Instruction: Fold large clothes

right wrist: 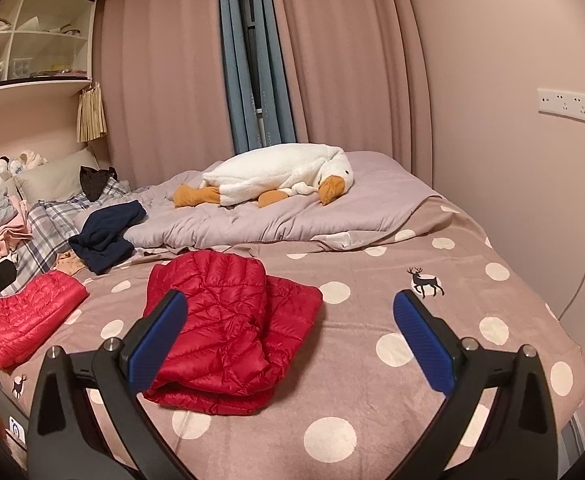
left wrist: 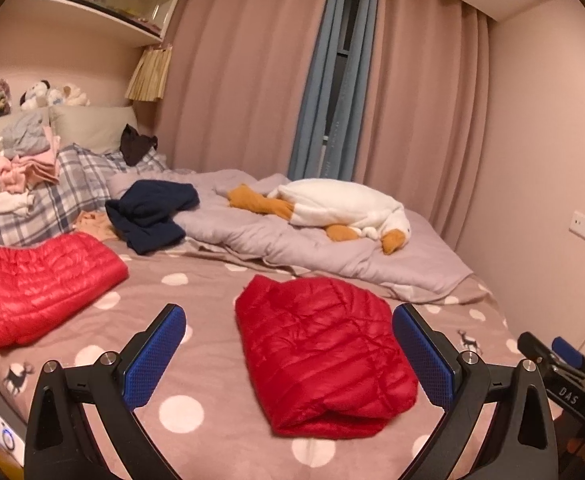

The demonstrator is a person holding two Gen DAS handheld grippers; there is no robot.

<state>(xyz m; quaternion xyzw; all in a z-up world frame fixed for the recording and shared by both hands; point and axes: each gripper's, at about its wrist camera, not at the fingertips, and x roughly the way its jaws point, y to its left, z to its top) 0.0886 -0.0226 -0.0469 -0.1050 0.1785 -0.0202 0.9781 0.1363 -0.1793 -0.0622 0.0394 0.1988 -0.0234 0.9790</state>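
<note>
Red jacket folded, lying mid bed; 2nd red jacket folded at L edge. Navy garment + pile near pillows prob. left. Left gripper, right gripper: fingers wide open, empty.

Left claw hovering, jaws spread wide, holding nothing. Right claw doing likewise, pointing toward 12 o'clock.

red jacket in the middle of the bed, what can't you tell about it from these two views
- Red jacket: sleeves, zip and collar are hidden inside its own folds in both views.
- Right wrist view: the right gripper's left finger covers the jacket's near left edge.
- Its underside is hidden against the dotted blanket.
</note>
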